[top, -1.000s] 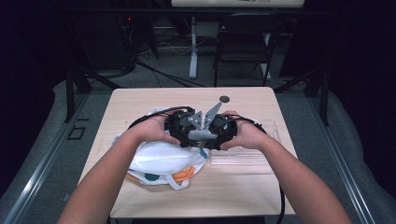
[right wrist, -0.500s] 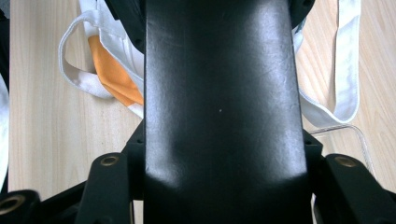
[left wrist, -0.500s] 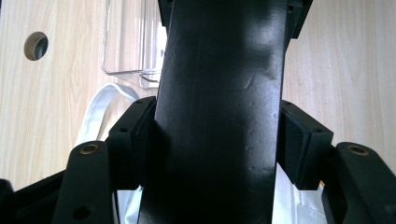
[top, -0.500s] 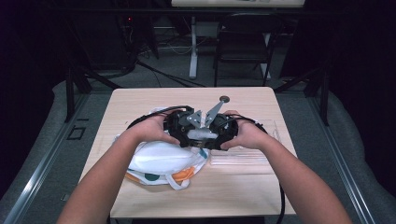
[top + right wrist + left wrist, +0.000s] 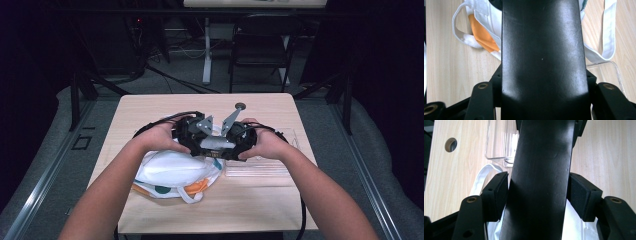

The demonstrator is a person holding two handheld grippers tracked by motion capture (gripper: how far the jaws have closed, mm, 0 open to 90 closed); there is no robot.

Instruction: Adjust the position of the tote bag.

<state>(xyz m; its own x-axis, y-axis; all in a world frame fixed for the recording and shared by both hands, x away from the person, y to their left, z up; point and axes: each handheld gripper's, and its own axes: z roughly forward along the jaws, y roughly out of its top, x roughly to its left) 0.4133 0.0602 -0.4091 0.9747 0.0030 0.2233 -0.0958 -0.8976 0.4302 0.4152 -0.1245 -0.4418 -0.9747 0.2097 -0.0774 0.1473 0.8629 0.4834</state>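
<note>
- Left gripper view showed a black slab [image 5: 541, 170] running straight up between the tongs of the left gripper [image 5: 539, 195], smooth and faintly glossy, with a soft sheen along one edge.
- Both padded fingers [image 5: 499, 192] sat against the slab's long sides, so the left tongs were clamped on it.
- Right gripper view showed the same sort of dark, slightly scuffed surface, wide enough to span the gap of the right gripper [image 5: 541, 82]. Its tongs stood far apart yet pressed on the slab's edges, clamped on it too.
- What the slab was could not be told from either close view.
- From the high view, the two grippers met nose to nose above the middle of the table [image 5: 150, 107], a hand wrapped around each, and the slab was held up between them, off the wood.
- A white cloth bag [image 5: 170, 170] with orange showing at its mouth lay on the table beneath the left hand [image 5: 160, 137].
- A clear plastic tray [image 5: 260, 167] lay just beside the bag, under the right hand [image 5: 267, 142].
</note>
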